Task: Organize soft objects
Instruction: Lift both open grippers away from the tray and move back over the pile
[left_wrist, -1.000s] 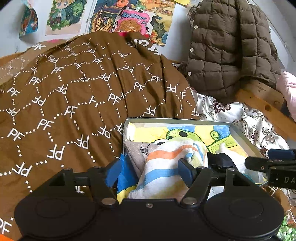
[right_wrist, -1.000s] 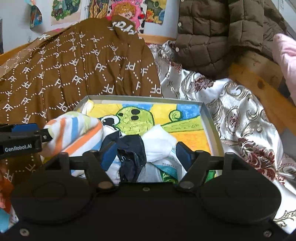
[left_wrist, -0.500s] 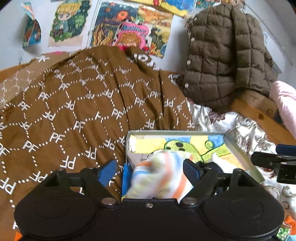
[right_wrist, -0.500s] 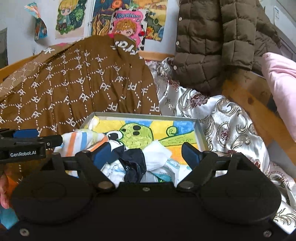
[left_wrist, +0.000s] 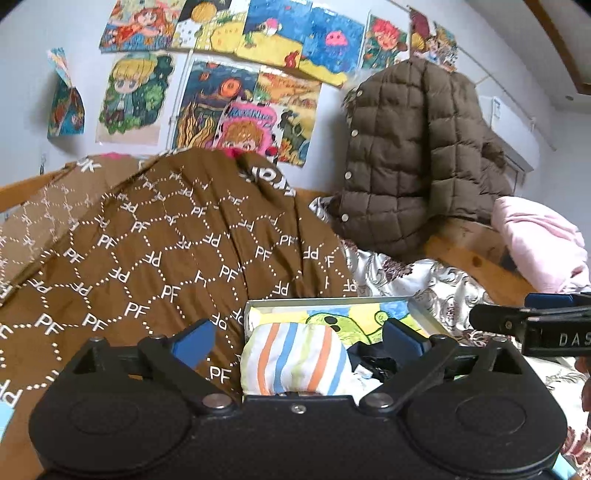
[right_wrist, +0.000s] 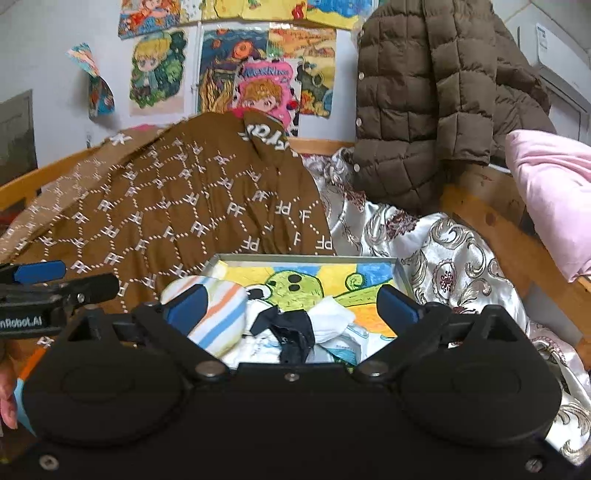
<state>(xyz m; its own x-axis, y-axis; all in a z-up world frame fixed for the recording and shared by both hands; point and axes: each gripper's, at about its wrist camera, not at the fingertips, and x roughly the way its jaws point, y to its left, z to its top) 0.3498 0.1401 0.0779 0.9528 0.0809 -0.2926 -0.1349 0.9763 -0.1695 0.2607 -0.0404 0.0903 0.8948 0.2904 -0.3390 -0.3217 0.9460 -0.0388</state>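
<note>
A shallow grey tray (left_wrist: 325, 302) (right_wrist: 402, 273) with a green cartoon drawing inside lies on the bed. A rolled striped cloth (left_wrist: 295, 356) (right_wrist: 221, 314) lies at its left end. A navy and white bundle (right_wrist: 299, 328) (left_wrist: 373, 360) lies beside it in the tray. My left gripper (left_wrist: 297, 339) is open and empty, raised above the striped cloth. My right gripper (right_wrist: 291, 308) is open and empty, above the navy and white bundle.
A brown quilt with PF letters (left_wrist: 155, 251) (right_wrist: 177, 214) is heaped left of the tray. A brown puffer jacket (left_wrist: 413, 158) hangs over the wooden bed rail (right_wrist: 491, 229). A pink pillow (right_wrist: 554, 192) lies at the right. A silver patterned sheet (right_wrist: 443, 251) covers the bed.
My left gripper has let go of the striped cloth, opened and pulled back upward. My right gripper has opened off the navy and white bundle and risen too. Both items stay in the tray.
</note>
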